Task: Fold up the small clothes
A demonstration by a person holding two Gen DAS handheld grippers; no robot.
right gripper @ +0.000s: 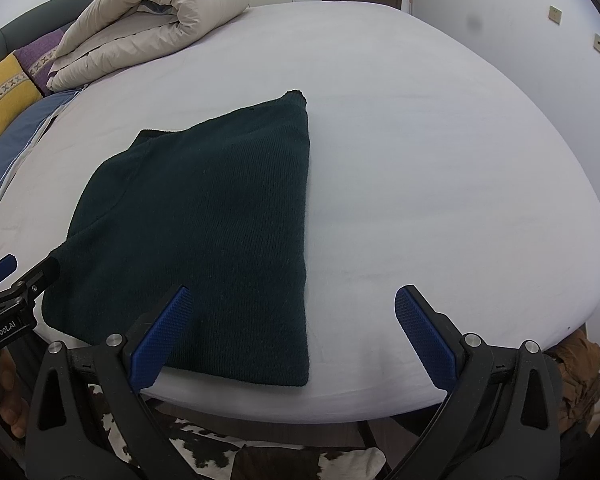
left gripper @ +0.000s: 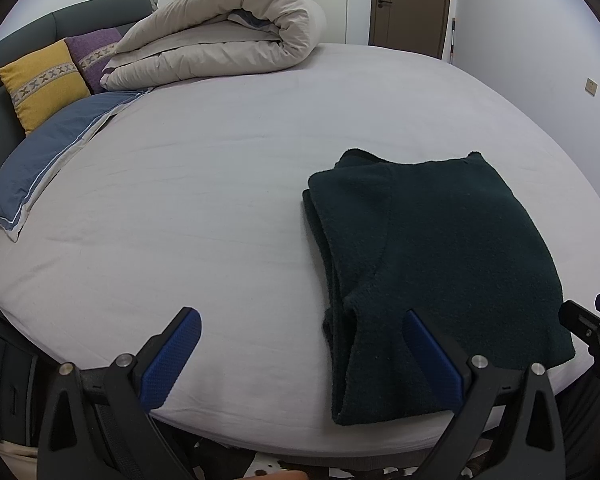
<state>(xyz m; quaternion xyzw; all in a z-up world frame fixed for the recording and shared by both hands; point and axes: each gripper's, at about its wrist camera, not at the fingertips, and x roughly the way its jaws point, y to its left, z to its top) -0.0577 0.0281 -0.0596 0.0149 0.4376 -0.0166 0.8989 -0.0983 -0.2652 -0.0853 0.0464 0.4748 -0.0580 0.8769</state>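
Bed [left gripper: 220, 168]: grey sheet, duvet [left gripper: 220, 36] rolled at far end. Sweater [right gripper: 204, 216]: folded, near edge, long axis running away. Left hand-held gripper [left gripper: 300, 356] and right hand-held gripper [right gripper: 292, 336]: wide open, empty, flanking it, about equally near.

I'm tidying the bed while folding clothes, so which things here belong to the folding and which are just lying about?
Part of the folding:
- dark green knitted sweater, folded flat on the white bed sheet
- left claw, open
- right claw, open

Just lying about:
- rolled beige duvet
- yellow cushion
- purple cushion
- blue pillow
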